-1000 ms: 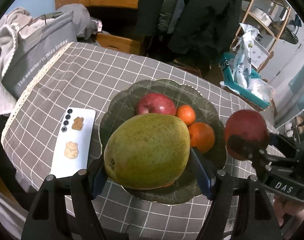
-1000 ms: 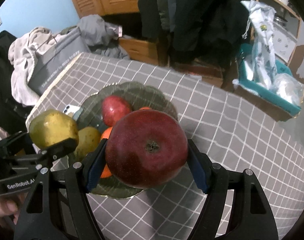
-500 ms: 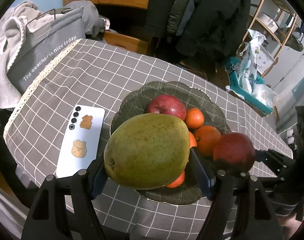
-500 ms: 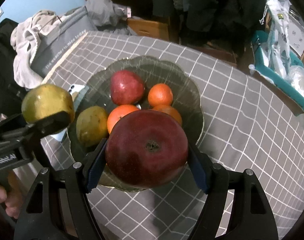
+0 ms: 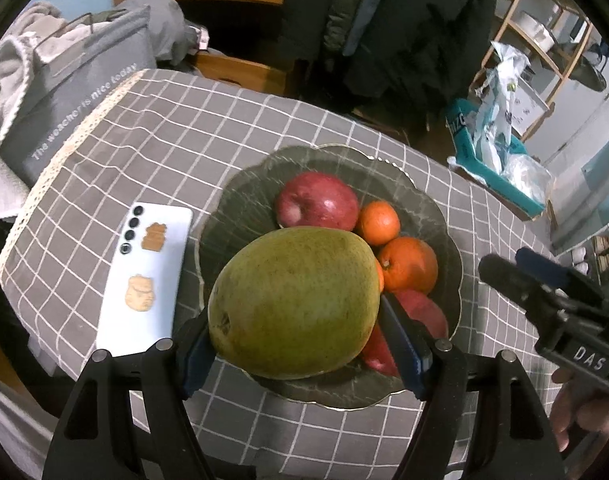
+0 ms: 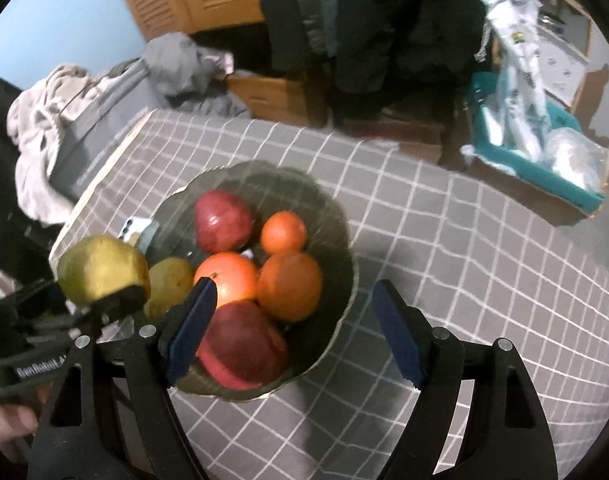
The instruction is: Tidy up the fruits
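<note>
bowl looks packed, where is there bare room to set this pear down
The pear is held in the left tongs. The bowl is crowded at its near side: two apples, three oranges, another pear. Bare bowl floor shows at the far rim, beyond the far apple. Bare tablecloth lies right of the bowl, and between the phone and the far table edge.

Grey checked table [image 5: 208, 136] carries fruit bowl [image 5: 240, 200] beside white phone [image 5: 144, 276].

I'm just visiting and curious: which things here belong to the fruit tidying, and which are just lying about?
Part of the job:
- pear in the left gripper
- bowl
- apples, oranges, second pear in it
- right gripper, open

Lying about:
- phone
- grey bag
- teal box
</note>
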A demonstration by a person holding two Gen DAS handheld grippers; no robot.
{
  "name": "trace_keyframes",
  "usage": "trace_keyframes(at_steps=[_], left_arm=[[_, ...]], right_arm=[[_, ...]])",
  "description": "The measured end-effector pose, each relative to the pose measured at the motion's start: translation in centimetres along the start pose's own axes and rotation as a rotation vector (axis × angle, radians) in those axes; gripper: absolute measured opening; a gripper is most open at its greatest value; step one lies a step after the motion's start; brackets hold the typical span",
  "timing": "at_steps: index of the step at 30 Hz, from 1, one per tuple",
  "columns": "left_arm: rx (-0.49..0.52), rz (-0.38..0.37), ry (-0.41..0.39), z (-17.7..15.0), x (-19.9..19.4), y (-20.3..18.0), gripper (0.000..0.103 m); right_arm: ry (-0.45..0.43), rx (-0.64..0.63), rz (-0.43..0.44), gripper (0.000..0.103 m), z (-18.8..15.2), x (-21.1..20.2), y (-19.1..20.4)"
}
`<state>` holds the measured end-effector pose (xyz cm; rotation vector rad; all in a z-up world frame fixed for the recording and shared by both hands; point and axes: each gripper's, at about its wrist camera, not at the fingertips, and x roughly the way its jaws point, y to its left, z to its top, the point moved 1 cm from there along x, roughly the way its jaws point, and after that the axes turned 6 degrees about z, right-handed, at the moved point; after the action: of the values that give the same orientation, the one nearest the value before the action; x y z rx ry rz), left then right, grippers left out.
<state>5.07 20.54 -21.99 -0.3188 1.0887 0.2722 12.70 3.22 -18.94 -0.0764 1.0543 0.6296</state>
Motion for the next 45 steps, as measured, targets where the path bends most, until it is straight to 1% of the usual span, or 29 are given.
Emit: trace_keyframes(at_steps=[2,3,4,5,6,9,10,17,20,24,31,37,41,45], left_arm=[[0.002,-0.014,-0.032,0.3,-0.5,-0.4,0.074],[0.015,-0.019,-0.063,0.6,-1.0,-0.8,0.076],[0.026,-0.012,-0.078,0.8,-1.2,-1.0,0.079],[0.038,0.005,-0.090,1.0,-1.3,-1.3,0.084],[0.042,0.016,-0.087,1.1,-1.2,-1.4,0.084],[0.018,-0.012,-0.059,1.0,-0.7,-1.3,0.084],[0.018,-0.010,-0.057,1.0,-0.7,-1.3,0.084],[0.034,0.001,-0.087,1.1,-1.9,-1.9,0.085],[0.025,0.003,-0.085,1.1,-2.2,-1.7,0.085],[0.019,0.003,-0.105,1.2,-3.2,-1.7,0.085],[0.035,0.022,-0.153,1.3,-5.6,-2.2,0.086],[0.067,0.037,-0.216,1.6,-8.7,-3.1,0.094],[0.099,0.058,-0.273,1.6,-10.8,-4.0,0.101],[0.113,0.049,-0.319,1.7,-12.9,-4.6,0.102]], right_arm=[[0.007,0.005,-0.004,0.080,0.0,0.1,-0.1],[0.007,0.009,0.000,0.080,0.0,0.1,-0.2],[0.006,0.012,0.001,0.080,0.0,0.1,-0.2],[0.006,0.012,0.002,0.080,0.0,0.0,-0.3],[0.005,0.011,0.002,0.080,0.0,0.0,-0.3],[0.000,0.012,0.001,0.080,0.0,-0.2,-0.4],[-0.003,0.013,0.000,0.080,0.1,-0.3,-0.4],[-0.041,0.007,-0.034,0.080,0.3,-2.0,-0.5],[-0.051,0.005,-0.034,0.080,0.4,-2.5,-0.5],[-0.073,-0.006,-0.056,0.080,0.5,-3.4,-0.5],[-0.133,-0.043,-0.128,0.080,0.9,-6.2,-0.4],[-0.193,-0.074,-0.188,0.080,1.2,-9.1,-0.3],[-0.235,-0.076,-0.196,0.080,1.3,-11.3,-0.3],[-0.284,-0.079,-0.212,0.081,1.2,-14.0,-0.2]])
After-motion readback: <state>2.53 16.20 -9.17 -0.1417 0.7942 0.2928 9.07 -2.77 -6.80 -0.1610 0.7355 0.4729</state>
